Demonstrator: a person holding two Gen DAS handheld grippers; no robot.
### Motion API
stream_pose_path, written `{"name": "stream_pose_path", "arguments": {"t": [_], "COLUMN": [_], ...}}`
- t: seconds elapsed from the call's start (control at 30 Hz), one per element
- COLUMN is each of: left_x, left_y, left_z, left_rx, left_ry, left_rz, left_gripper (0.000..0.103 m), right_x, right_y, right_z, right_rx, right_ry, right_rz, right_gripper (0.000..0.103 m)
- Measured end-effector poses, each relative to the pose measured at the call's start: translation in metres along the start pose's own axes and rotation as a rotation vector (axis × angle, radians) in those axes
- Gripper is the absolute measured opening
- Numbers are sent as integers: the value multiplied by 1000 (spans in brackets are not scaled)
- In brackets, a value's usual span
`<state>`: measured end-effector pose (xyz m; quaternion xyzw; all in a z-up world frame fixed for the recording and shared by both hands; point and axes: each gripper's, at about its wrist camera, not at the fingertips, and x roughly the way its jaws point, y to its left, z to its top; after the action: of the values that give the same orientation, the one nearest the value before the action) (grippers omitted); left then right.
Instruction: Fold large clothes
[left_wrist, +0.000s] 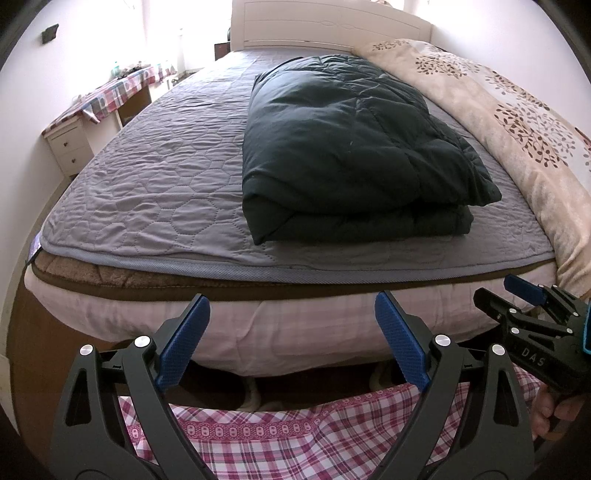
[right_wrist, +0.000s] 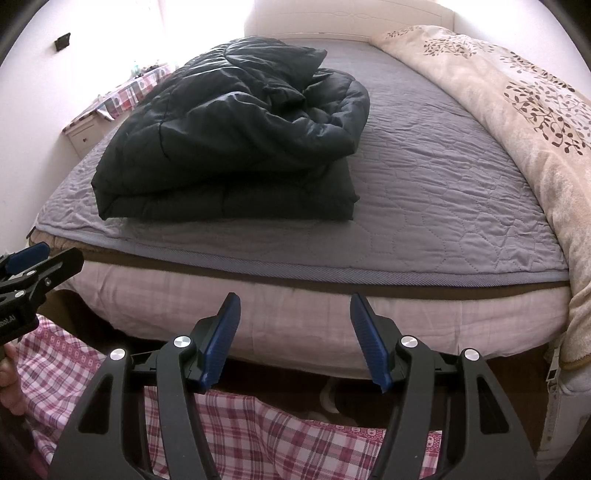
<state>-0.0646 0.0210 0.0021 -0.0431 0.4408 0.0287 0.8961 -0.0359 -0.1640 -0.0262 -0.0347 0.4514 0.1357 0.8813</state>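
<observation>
- The dark puffer jacket (left_wrist: 351, 147) is sitting folded up on the grey quilted bedspread (left_wrist: 155, 173), a thick bundle with stacked layers showing at the near edge; from the right wrist view (right_wrist: 229, 147) the top layer looks rumpled and puffy, with a rolled lump toward the headboard side
- It's set a little back from the foot edge of the bed, with bare bedspread all round it; near the rolled-up beige floral blanket (left_wrist: 517, 122) that runs along the right side, though I can't tell if they touch
- Left gripper (left_wrist: 291, 339) is spread wide, blue pads apart with nothing between them; it hangs in front of the foot of the bed, off the jacket, over pink plaid fabric (left_wrist: 295, 435) at the bottom of frame
- Right gripper (right_wrist: 291, 339) is the same deal: jaws wide, empty, parked short of the mattress edge; pale checked bedding (right_wrist: 295, 314) shows through the gap
- Each claw pokes into the other's view: the right one at the right edge of the left cam, the left one at the left edge of the right cam; a bit of a hand (left_wrist: 554, 410) is wrapped round the handle
- Background stuff: white headboard (left_wrist: 332, 26) at the far end; a white drawer unit (left_wrist: 70, 144) on the left with a plaid cloth on top and some clutter too blown out by window light to make out
</observation>
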Motion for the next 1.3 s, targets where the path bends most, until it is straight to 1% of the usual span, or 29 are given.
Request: {"name": "stream_pose_path", "arguments": {"t": [1.3], "left_x": [-2], "left_y": [2], "left_z": [-2], "left_rx": [-6], "left_ry": [-6], "left_rz": [1], "left_gripper": [90], "right_x": [0], "right_y": [-2], "right_z": [-3], "right_rx": [-8], "right_ry": [2], "right_rz": [1], "right_gripper": [62]}}
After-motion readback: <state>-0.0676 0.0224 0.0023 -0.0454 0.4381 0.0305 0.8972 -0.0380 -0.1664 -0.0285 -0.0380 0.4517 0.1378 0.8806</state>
